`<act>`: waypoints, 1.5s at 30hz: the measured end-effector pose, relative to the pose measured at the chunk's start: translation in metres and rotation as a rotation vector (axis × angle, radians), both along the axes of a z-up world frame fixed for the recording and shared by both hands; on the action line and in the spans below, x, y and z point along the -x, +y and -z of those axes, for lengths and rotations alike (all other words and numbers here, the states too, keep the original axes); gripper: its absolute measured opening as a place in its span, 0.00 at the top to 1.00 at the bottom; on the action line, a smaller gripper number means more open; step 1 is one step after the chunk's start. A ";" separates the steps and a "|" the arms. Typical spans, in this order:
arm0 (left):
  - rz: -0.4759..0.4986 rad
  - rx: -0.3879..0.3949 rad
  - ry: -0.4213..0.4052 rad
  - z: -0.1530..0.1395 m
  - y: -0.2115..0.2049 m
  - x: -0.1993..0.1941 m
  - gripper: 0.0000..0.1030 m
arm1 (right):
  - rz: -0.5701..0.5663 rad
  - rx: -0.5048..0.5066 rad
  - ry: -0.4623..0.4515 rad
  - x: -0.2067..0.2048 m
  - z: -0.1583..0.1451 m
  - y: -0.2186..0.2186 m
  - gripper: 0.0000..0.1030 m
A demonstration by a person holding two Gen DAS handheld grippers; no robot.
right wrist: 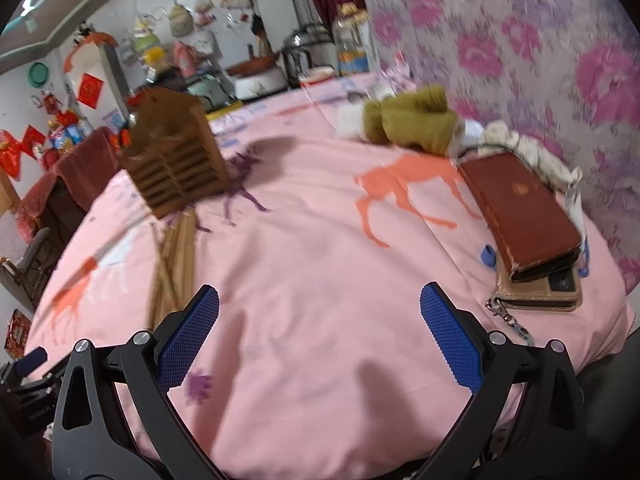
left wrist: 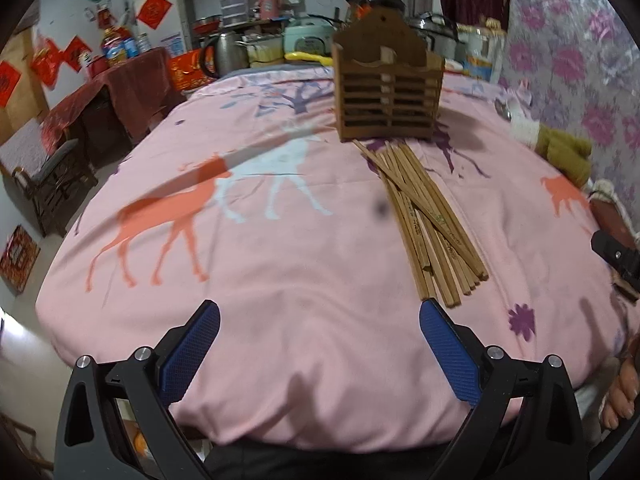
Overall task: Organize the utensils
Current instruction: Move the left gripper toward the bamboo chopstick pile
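Lying fanned before the slotted holder (left wrist: pixel 389 92), the chopsticks (left wrist: pixel 430 220) are kept reachable; both the left gripper (left wrist: pixel 319 354) and right gripper (right wrist: pixel 319 340) are held wide open, empty, for a first pick.

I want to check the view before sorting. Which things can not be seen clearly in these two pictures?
- Wooden holder: its inside is hidden by the slatted front in both views.
- Chopsticks: blurred in the right wrist view, lower ends behind the right gripper; exact count unclear.
- Phone: mostly covered by the red wallet.
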State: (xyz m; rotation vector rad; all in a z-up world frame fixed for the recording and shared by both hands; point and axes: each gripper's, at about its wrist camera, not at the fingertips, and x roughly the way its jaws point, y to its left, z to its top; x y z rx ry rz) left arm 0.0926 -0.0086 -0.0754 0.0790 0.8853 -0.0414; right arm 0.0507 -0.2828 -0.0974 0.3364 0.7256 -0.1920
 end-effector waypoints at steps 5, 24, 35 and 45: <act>0.065 0.059 0.052 0.008 -0.033 -0.040 0.05 | -0.006 0.000 0.027 -0.007 0.018 0.000 0.06; -0.146 0.059 0.140 0.043 0.050 -0.083 0.05 | -0.006 -0.030 0.031 -0.011 0.038 -0.013 0.06; 0.017 -0.057 0.057 0.045 0.017 -0.076 0.21 | -0.058 0.034 -0.017 -0.007 0.032 0.005 0.06; -0.020 0.027 0.042 0.046 0.040 -0.075 0.37 | -0.064 0.024 -0.017 -0.007 0.034 0.005 0.06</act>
